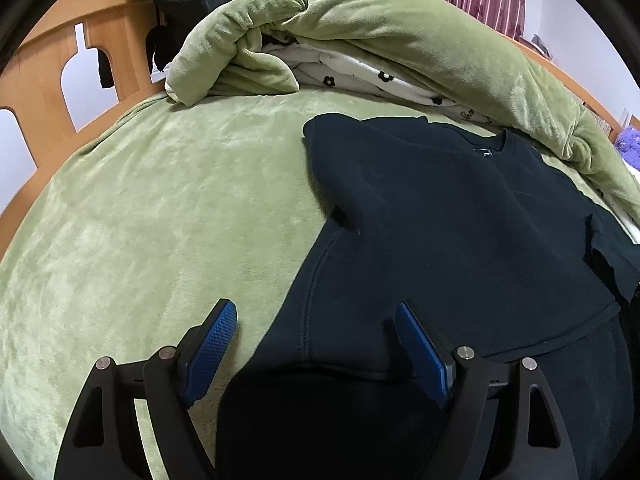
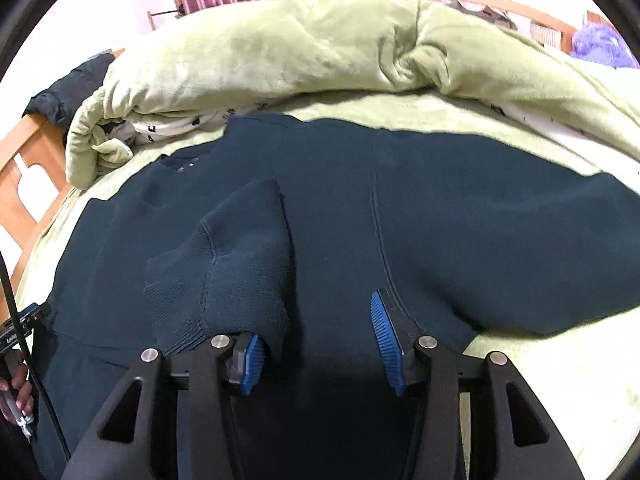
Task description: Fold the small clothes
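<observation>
Trouble may come from the ribbed sleeve cuff (image 2: 224,276) draped over my right gripper (image 2: 318,344): both it and my left gripper (image 1: 316,348) are spread, pinching nothing, so the dark navy knit sweatshirt (image 1: 460,220), spread on the green plush bedcover (image 1: 160,208), could unfold.

A bed covered with a green plush sheet (image 1: 160,208) carried everything. A dark sweatshirt (image 1: 460,220) lay spread flat on it, from the centre toward 4 o'clock in the left wrist view. A rolled green quilt (image 1: 360,28) with white flower-print lining lay on the sheet from 11 to 3 o'clock, just beyond the sweatshirt's collar. The wooden bed frame (image 1: 44,80) bordered it at 10 o'clock.
</observation>
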Tool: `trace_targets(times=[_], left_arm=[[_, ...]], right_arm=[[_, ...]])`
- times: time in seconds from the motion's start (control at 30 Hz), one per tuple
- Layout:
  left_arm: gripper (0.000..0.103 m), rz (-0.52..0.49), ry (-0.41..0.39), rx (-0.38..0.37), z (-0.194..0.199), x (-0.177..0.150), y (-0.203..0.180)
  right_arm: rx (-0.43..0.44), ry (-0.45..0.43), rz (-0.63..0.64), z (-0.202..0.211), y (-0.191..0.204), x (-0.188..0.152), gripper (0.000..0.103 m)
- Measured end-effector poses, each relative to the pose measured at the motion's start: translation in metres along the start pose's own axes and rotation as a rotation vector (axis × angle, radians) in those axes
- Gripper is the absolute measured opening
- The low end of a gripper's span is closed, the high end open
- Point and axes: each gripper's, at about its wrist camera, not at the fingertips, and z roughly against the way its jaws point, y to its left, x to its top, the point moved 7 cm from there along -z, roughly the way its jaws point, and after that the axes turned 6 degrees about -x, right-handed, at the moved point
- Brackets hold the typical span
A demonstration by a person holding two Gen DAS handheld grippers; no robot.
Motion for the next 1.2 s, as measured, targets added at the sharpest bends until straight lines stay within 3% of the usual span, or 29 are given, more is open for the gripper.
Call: trace_targets(times=[0.17, 0.37, 0.5, 0.7, 0.93, 0.97, 1.0, 1.07, 1.2], left_arm=[[0.081, -0.019, 0.012, 0.014, -0.007, -0.003, -0.002], [0.081, -0.025, 0.045, 0.025, -0.017, -0.009, -0.004], [0.081, -0.024, 0.038, 0.029, -0.015, -0.009, -0.003], [0.081, -0.022, 0.042, 0.025, -0.015, -0.009, -0.003], [0.081, -0.020, 0.043, 0.021, -0.016, -0.008, -0.004], [0.081, -0.020, 0.043, 0.020, -0.016, -0.008, -0.003], [0.081, -0.019, 0.043, 0.019, -0.016, -0.008, -0.004], [0.081, -0.015, 0.043, 0.014, -0.015, -0.008, -0.003], [0.081, -0.011, 0.044, 0.009, -0.015, -0.008, -0.003]], right_arm=[[0.040, -0.047, -0.016, 0.012, -0.006, 0.007, 0.047], [0.005, 0.031, 0.004, 0.002, -0.019, -0.004, 0.051], [-0.056, 0.015, 0.156, 0.008, -0.002, -0.015, 0.050], [-0.165, -0.084, 0.379, 0.025, 0.041, -0.015, 0.050], [-0.257, -0.121, 0.554, 0.018, 0.086, -0.024, 0.050], [-0.282, -0.119, 0.570, 0.013, 0.090, -0.025, 0.047], [-0.299, -0.113, 0.571, 0.008, 0.091, -0.025, 0.027], [-0.307, -0.105, 0.535, 0.004, 0.088, -0.021, 0.007], [-0.183, -0.119, 0.290, 0.018, 0.058, 0.008, 0.005]])
